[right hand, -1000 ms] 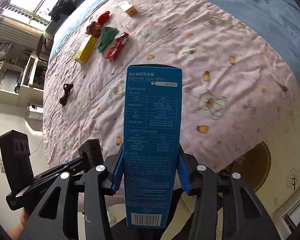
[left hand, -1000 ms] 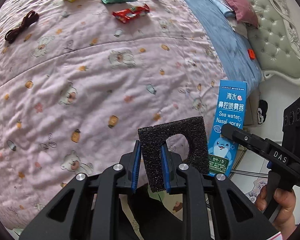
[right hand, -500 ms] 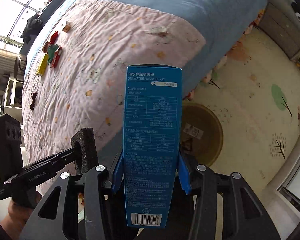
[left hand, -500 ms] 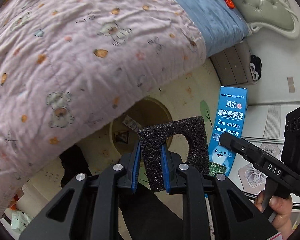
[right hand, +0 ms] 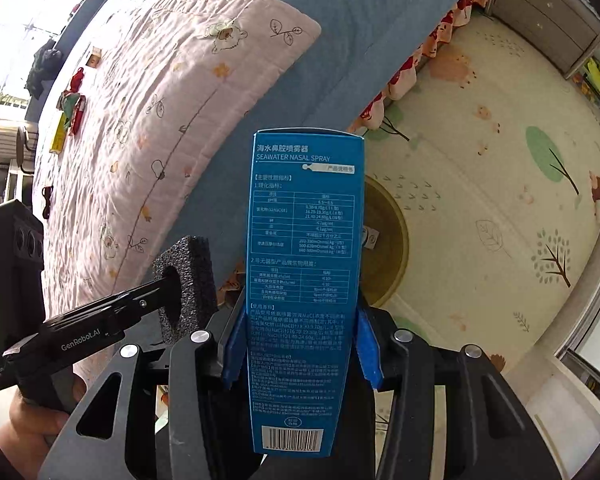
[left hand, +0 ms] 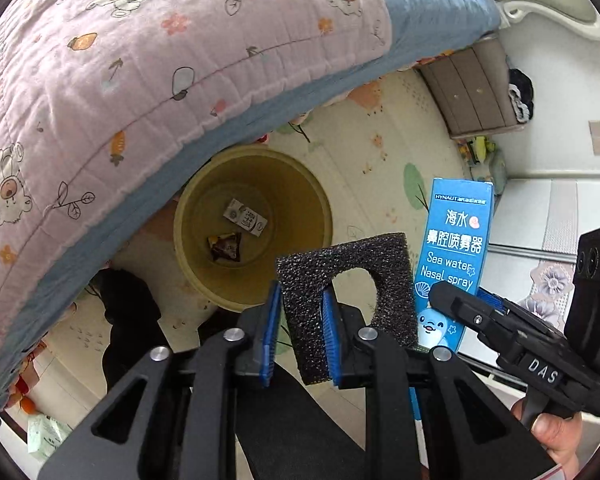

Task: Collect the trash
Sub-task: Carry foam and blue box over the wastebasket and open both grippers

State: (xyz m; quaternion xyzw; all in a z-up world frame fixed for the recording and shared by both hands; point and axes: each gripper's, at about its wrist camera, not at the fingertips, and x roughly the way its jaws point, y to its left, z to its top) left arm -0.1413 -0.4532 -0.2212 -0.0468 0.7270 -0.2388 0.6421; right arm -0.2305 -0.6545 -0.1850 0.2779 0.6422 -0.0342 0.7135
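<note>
I was at the carrying step: my left gripper (left hand: 299, 334) was clamped tight on the black foam piece (left hand: 346, 276), my right gripper (right hand: 300, 344) half-open around the blue box (right hand: 304, 280). The yellow bin (left hand: 252, 224) stood on the floor beside the bed (left hand: 140, 60), just beyond both. Next, I judged, each needed centring over its mouth before letting go.

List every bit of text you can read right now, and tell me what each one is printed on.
"HYNAUT", "Sea water Nasal spray": front of the blue box, with Chinese characters.
"SEAWATER NASAL SPRAY": back of the same box; the tables, fine print and barcode digits below are too small to read.
"DAS": right gripper.
"GenRobot.AI": left gripper.
Print on the carton in the yellow bin: unreadable.
</note>
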